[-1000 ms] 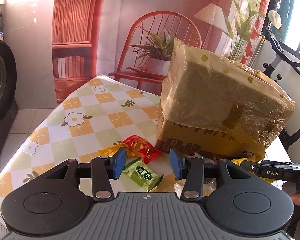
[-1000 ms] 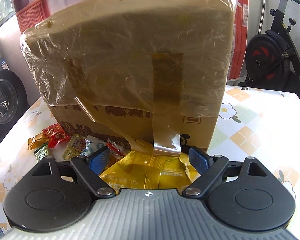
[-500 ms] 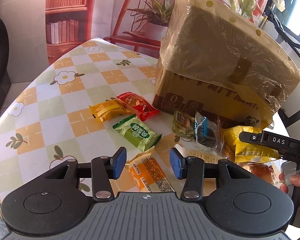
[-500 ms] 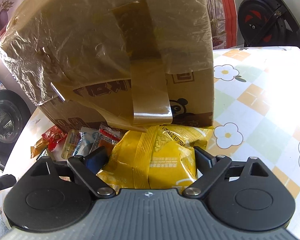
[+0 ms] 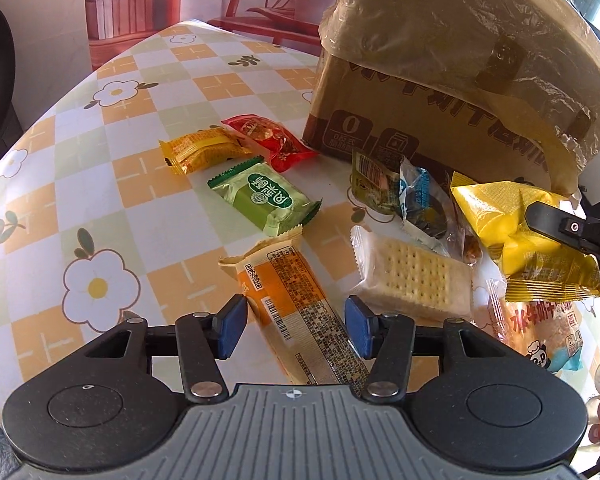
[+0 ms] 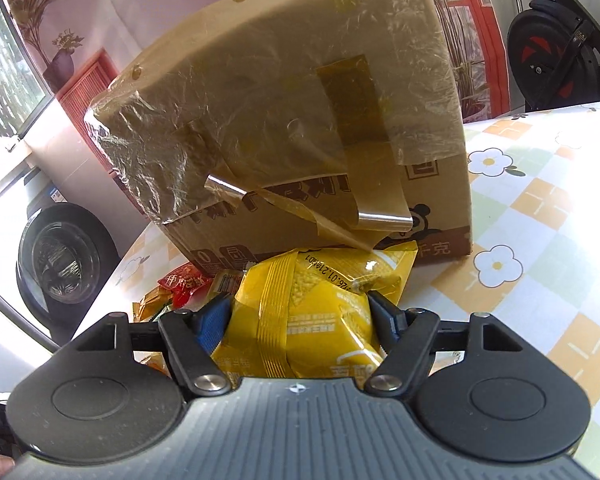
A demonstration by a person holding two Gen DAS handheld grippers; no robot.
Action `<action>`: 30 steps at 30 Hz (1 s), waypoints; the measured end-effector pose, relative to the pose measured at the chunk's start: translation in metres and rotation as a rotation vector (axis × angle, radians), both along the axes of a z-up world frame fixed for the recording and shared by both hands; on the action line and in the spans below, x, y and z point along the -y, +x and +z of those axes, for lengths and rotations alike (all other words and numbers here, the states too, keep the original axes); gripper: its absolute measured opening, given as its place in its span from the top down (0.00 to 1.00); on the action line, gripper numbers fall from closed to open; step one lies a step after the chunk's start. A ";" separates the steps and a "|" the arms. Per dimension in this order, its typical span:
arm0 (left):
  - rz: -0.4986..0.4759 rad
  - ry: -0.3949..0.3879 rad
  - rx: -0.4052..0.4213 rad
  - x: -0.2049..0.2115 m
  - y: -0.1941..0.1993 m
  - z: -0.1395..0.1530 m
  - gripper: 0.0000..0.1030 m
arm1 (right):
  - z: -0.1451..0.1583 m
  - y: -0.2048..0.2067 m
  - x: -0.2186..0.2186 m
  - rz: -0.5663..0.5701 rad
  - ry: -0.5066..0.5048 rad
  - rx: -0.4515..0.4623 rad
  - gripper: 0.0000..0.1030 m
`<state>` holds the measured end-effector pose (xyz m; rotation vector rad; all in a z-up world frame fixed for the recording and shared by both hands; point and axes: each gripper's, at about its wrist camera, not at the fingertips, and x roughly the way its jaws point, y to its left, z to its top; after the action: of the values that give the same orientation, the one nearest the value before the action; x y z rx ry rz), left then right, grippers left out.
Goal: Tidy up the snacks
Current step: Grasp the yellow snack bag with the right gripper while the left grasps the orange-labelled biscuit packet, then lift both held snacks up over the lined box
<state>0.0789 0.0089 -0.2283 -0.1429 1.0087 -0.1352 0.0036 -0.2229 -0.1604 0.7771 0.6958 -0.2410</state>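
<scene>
The left claw has dropped lower than a moment ago and now hangs open with an orange wafer packet lying between its blue fingers on the bench. The right claw has squeezed shut on the yellow snack bag, lifted in front of the cardboard box. Only the left view shows the spread: one cracker pack, one green packet, one orange-yellow packet, one red packet. The right view alone shows an exercise bike.
</scene>
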 end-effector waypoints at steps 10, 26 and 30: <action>-0.049 0.029 0.039 0.009 -0.004 -0.001 0.63 | 0.011 0.001 -0.015 0.054 -0.033 0.043 0.29; -0.063 -0.071 0.423 -0.010 -0.015 0.139 0.63 | 0.109 0.004 -0.017 0.132 -0.108 0.425 0.29; -0.101 -0.071 0.502 0.001 -0.006 0.169 0.63 | 0.143 0.007 0.002 0.084 -0.166 0.514 0.29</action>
<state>0.0728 0.0074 -0.0597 -0.1146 0.5104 -0.2839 0.0105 -0.2252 -0.0174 0.6138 0.2179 -0.0161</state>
